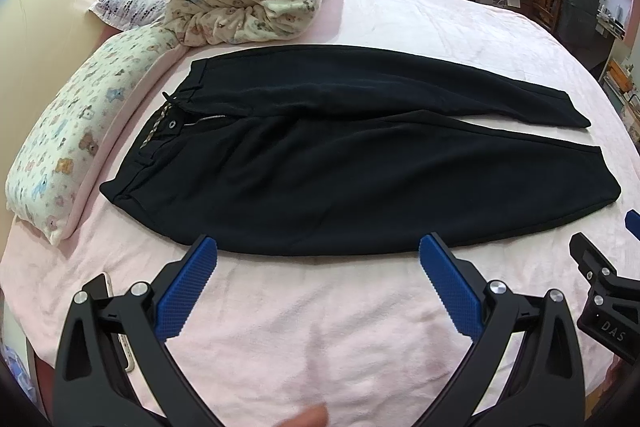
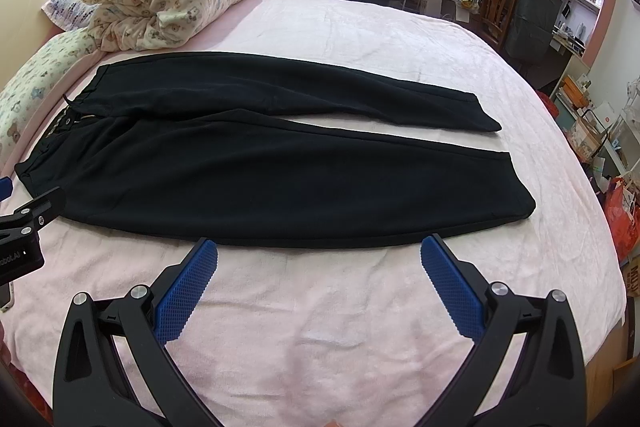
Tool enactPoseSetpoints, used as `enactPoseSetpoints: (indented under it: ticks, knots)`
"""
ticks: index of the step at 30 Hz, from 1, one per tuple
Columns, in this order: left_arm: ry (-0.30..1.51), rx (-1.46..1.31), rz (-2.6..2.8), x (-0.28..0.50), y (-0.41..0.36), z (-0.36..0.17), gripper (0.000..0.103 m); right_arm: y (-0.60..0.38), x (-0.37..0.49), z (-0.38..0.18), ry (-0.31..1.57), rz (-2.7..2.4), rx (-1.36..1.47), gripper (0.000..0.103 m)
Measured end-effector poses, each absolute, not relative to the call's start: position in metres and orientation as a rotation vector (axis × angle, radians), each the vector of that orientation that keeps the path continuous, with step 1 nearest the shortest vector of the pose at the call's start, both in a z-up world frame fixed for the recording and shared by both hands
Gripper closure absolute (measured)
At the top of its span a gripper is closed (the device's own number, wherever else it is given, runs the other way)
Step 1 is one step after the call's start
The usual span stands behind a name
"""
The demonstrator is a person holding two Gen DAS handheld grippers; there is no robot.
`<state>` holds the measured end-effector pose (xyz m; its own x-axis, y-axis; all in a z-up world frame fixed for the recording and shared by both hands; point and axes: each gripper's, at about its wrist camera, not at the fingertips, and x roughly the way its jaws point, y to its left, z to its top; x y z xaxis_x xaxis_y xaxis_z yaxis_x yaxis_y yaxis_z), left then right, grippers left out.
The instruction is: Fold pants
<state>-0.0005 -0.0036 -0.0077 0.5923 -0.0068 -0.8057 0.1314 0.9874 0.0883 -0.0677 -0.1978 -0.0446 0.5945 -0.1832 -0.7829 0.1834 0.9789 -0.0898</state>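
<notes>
Left wrist: phone (image 1: pixel 120 323) half hidden behind fingers (image 1: pixel 188 291).

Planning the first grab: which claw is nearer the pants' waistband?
Left. The left claw sits toward the waistband end; the right claw sits farther toward the leg cuffs.

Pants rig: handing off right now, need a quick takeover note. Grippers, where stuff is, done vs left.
Left gripper: open, empty, hovering by the near edge of the pants.
Right gripper: open, empty, same near edge, further toward the cuffs.
Pants: flat on the pink bed cover, waistband to the left, both legs spread out to the right, fly open.
Done: laid out only.
Left: every fold; nothing gripped yet.
</notes>
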Motion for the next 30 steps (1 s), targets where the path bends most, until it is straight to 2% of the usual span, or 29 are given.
enactPoseSetpoints:
  ticks: [30]
  knots:
    - [0.966, 0.141, -0.097, 0.0063, 0.0000, -0.0108, 0.002, -0.1978, -0.0629, -0.0469, 0.913, -0.206, 0.009, 0.001]
